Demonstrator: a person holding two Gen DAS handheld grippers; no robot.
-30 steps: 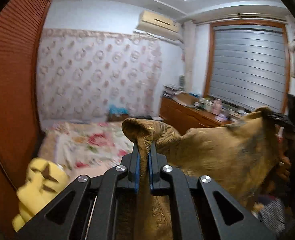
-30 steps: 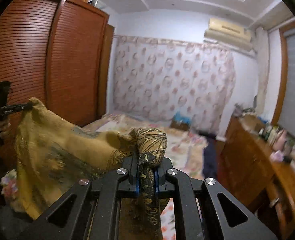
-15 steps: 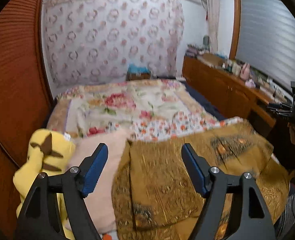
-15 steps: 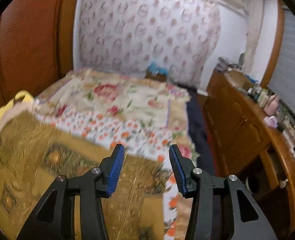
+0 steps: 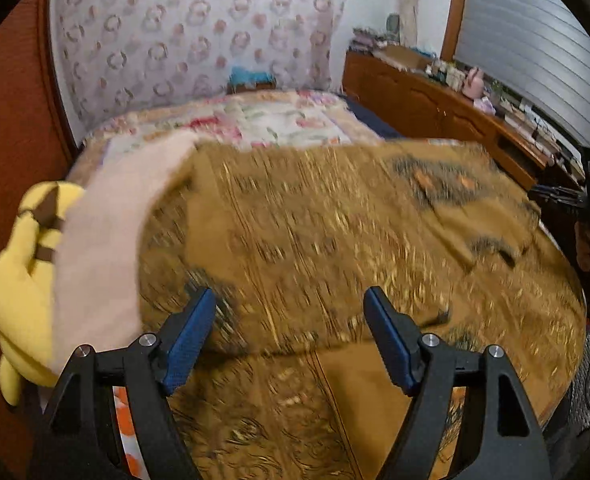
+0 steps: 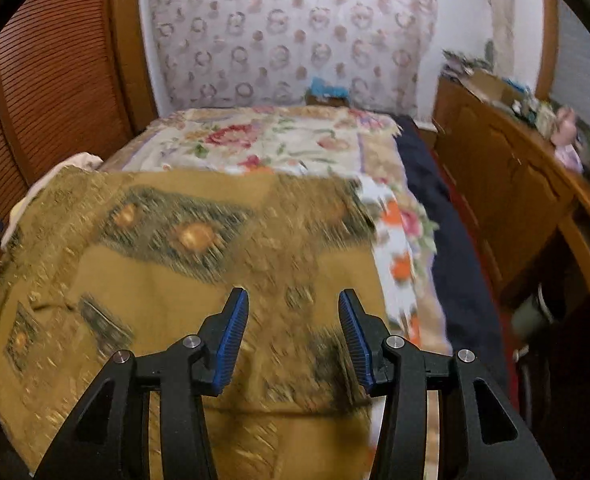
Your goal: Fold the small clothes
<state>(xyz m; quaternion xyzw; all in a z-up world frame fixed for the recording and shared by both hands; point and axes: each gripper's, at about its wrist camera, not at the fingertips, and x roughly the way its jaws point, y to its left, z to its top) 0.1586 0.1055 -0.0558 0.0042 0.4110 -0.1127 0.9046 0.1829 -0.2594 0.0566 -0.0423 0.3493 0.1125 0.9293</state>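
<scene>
Both tongs (image 5: 290, 300) (image 6: 293, 300) gape above gold garment (image 6: 183, 280).

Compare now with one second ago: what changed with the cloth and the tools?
Both tools let go. The left tool and right tool, each shut on a raised corner of the gold cloth a second ago, are now open and empty above it. The cloth dropped and lies on the bed, apparently folded over itself. The yellow plush toy and pink cloth stayed at the left.
</scene>
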